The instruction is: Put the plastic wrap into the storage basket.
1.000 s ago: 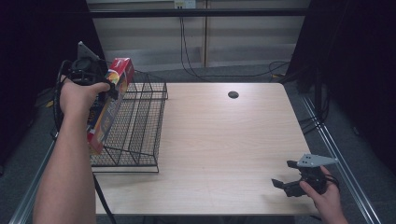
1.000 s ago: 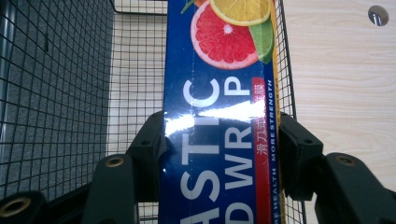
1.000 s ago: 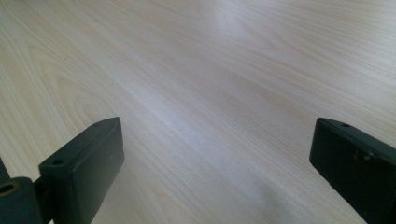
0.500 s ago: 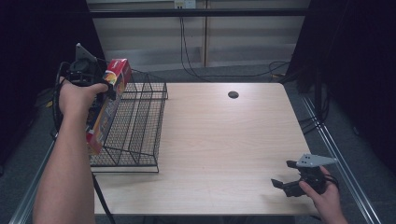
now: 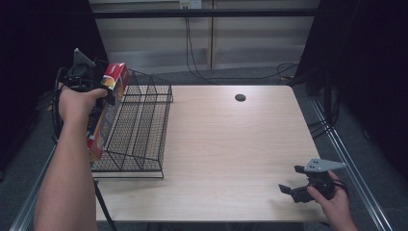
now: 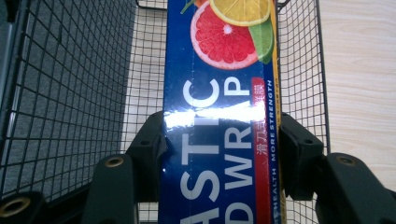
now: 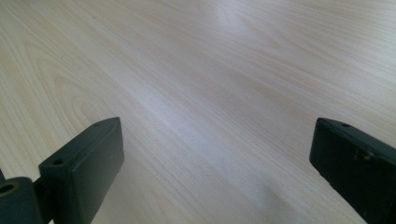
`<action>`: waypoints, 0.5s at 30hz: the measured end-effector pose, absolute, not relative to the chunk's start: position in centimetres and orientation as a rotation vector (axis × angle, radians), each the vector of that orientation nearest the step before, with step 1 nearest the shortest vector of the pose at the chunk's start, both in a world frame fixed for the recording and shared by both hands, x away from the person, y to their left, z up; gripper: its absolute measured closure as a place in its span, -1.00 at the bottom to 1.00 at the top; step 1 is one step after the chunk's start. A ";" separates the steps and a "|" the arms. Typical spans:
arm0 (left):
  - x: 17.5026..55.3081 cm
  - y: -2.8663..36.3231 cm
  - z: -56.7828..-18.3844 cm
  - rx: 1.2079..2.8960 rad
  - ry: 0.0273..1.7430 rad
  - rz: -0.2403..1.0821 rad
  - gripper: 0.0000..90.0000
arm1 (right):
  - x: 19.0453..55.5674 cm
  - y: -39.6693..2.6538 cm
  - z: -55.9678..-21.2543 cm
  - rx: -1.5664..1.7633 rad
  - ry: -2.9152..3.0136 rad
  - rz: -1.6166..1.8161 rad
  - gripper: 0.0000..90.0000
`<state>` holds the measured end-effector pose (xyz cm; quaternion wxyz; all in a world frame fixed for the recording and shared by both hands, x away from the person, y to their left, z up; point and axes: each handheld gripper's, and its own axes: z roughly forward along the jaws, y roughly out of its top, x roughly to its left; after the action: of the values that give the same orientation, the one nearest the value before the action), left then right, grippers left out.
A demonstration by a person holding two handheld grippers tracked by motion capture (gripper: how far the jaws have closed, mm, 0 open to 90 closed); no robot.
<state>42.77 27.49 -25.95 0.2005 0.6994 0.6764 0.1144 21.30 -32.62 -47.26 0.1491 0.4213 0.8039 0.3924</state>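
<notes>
We hold the left gripper clamped across a plastic wrap box, one jaw pressing each long side. The box hangs tilted over the wire rack, above its left half; contact with the wires cannot be determined. The rack stands at the table's left edge. Our right gripper rests near the front right corner, jaws spread wide over bare wood.

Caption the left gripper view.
Left gripper clamps a plastic wrap box over the black wire basket.
</notes>
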 end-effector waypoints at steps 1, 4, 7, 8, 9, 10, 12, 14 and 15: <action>42.8 27.4 -26.0 1.948 1.892 0.317 -0.02 | 21.3 -32.6 -47.3 1.207 2.312 1.129 -0.94; 42.8 27.5 -26.1 1.934 1.896 0.308 -0.02 | 21.3 -32.6 -47.3 1.206 2.312 1.131 -0.94; 42.9 27.6 -26.3 1.933 1.908 0.321 -0.02 | 21.3 -32.6 -47.2 1.202 2.314 1.131 -0.94; 42.9 27.7 -26.4 1.929 1.912 0.315 -0.02 | 21.3 -32.6 -47.2 1.202 2.314 1.131 -0.94; 42.8 27.8 -26.4 1.936 1.915 0.307 -0.02 | 21.3 -32.6 -47.2 1.204 2.312 1.131 -0.94; 42.8 27.9 -26.6 1.924 1.927 0.321 -0.02 | 21.3 -32.7 -47.2 1.216 2.309 1.132 -0.94; 42.8 28.0 -26.7 1.921 1.930 0.319 -0.02 | 21.3 -32.7 -47.2 1.216 2.310 1.131 -0.94; 42.8 28.1 -26.8 1.930 1.933 0.317 -0.02 | 21.3 -32.6 -47.3 1.211 2.311 1.129 -0.94; 42.8 27.9 -26.9 1.914 1.949 0.313 -0.02 | 21.3 -32.6 -47.3 1.211 2.311 1.129 -0.94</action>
<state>42.81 27.93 -26.87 0.1947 0.6827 0.6953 0.1117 21.29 -32.64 -47.27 0.1488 0.4214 0.8038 0.3926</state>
